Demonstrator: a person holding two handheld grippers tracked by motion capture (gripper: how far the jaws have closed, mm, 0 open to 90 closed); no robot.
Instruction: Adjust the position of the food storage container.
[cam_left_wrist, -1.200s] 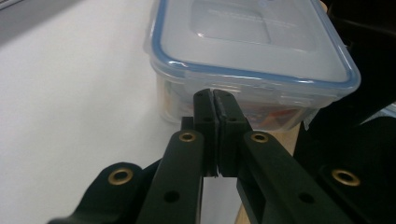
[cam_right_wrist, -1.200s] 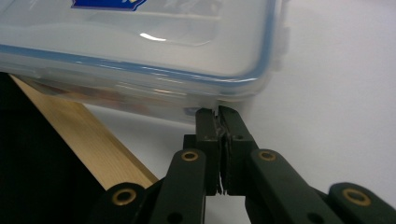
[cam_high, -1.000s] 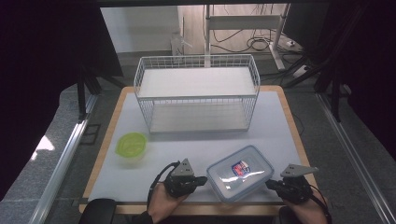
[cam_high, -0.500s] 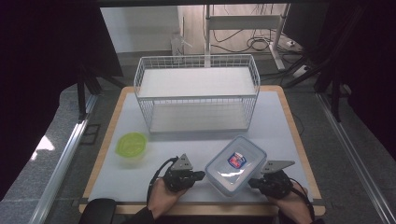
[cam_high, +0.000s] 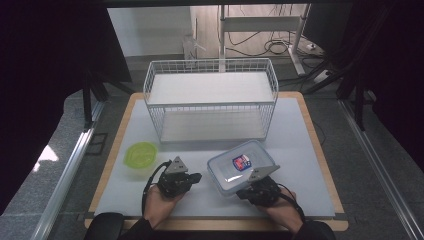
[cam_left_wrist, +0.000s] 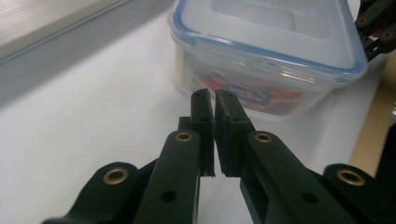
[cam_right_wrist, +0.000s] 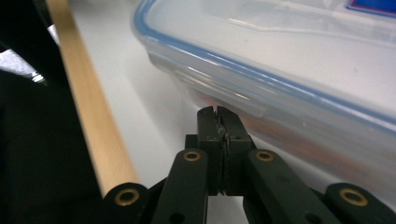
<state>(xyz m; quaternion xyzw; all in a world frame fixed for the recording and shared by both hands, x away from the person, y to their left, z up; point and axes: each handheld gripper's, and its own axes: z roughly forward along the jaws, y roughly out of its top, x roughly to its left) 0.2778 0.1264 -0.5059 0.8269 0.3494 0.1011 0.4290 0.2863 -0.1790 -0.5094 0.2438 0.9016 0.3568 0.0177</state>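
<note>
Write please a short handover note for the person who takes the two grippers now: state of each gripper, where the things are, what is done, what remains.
Left gripper: shut, holds nothing, tips just short of the container's left side.
Right gripper: shut, holds nothing, tips at the near wall of the container; contact unclear.
Clear lidded container: on the white mat, turned at an angle, lid on.
Green bowl: on the mat, left of the left gripper, untouched.
Wire rack: at the back, both shelves bare.
Done: nothing lifted or gripped.
Left: probably grip the container from both sides; its destination is not clear.

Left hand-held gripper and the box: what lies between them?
Nothing: bare white mat between the hand-held gripper and the box, seen in the left gripper view.
</note>
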